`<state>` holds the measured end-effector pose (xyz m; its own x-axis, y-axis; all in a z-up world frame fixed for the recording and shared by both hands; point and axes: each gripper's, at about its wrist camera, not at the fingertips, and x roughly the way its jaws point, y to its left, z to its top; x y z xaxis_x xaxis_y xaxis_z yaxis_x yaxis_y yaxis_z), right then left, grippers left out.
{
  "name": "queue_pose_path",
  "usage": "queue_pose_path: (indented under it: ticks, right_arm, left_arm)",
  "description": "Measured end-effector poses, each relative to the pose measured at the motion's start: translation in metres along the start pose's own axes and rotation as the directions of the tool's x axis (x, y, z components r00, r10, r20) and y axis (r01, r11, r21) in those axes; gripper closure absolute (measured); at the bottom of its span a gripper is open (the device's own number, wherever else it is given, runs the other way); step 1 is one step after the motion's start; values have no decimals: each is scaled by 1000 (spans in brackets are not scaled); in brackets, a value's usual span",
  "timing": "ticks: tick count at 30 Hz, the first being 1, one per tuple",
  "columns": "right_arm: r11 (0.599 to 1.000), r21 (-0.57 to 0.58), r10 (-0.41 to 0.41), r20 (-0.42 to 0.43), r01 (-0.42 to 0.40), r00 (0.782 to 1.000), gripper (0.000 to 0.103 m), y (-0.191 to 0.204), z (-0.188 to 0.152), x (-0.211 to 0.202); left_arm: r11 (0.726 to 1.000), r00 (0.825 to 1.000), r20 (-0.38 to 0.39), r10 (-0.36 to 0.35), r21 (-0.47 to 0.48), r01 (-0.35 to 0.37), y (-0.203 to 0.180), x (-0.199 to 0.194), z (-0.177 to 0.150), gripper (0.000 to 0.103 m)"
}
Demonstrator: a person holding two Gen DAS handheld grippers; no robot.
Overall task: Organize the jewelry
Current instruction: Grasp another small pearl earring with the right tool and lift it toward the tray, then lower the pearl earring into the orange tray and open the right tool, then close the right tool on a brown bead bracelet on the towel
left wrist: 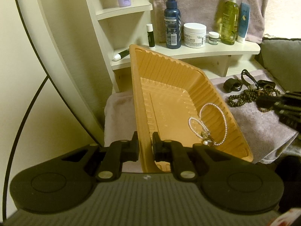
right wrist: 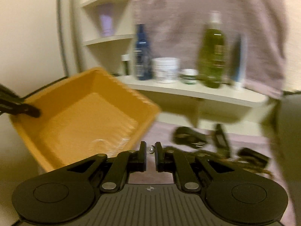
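Note:
My left gripper [left wrist: 144, 141] is shut on the near wall of an orange ribbed plastic tray [left wrist: 169, 71] and holds it tilted above the towel. A white pearl necklace [left wrist: 225, 121] with a small dark charm lies in the tray's lower right corner. In the right wrist view the tray [right wrist: 75, 113] is at the left, with the left gripper's fingers [right wrist: 24, 109] on its rim. My right gripper [right wrist: 150, 148] is shut on a small shiny pearl-like piece [right wrist: 151, 149] just right of the tray. The rest of that view is blurred by motion.
Brown bead strands [left wrist: 244, 98] and black accessories [left wrist: 232, 84] lie on the mauve towel [left wrist: 254, 124] to the tray's right. Behind it, a cream shelf [left wrist: 216, 51] carries bottles, jars and tubes. A round mirror [left wrist: 22, 75] stands at the left.

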<state>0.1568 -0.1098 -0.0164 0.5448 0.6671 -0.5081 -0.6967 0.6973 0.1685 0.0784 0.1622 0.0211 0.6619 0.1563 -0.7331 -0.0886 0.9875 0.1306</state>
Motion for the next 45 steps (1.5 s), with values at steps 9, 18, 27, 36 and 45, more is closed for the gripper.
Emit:
queue_pose_path:
  ticks: [9, 18, 27, 36, 45]
  right_arm:
    - [989, -62, 134, -53, -138, 990, 95, 47, -3, 33]
    - [988, -53, 143, -58, -146, 988, 52, 48, -5, 39]
    - [1000, -18, 19, -30, -20, 999, 48, 17, -17, 9]
    - [980, 76, -180, -51, 183, 982, 48, -44, -38, -18]
    - [948, 115, -291, -70, 298, 954, 48, -81, -48, -30]
  left_arm:
    - [1000, 1000, 3, -4, -5, 4, 0, -1, 0, 91]
    - [1000, 1000, 5, -7, -6, 7, 1, 0, 0, 91]
    - [1000, 1000, 7, -10, -8, 10, 2, 0, 0, 91]
    - [1000, 1000, 8, -10, -8, 10, 2, 0, 0, 91]
    - [1000, 1000, 7, -8, -4, 8, 3, 0, 0, 91]
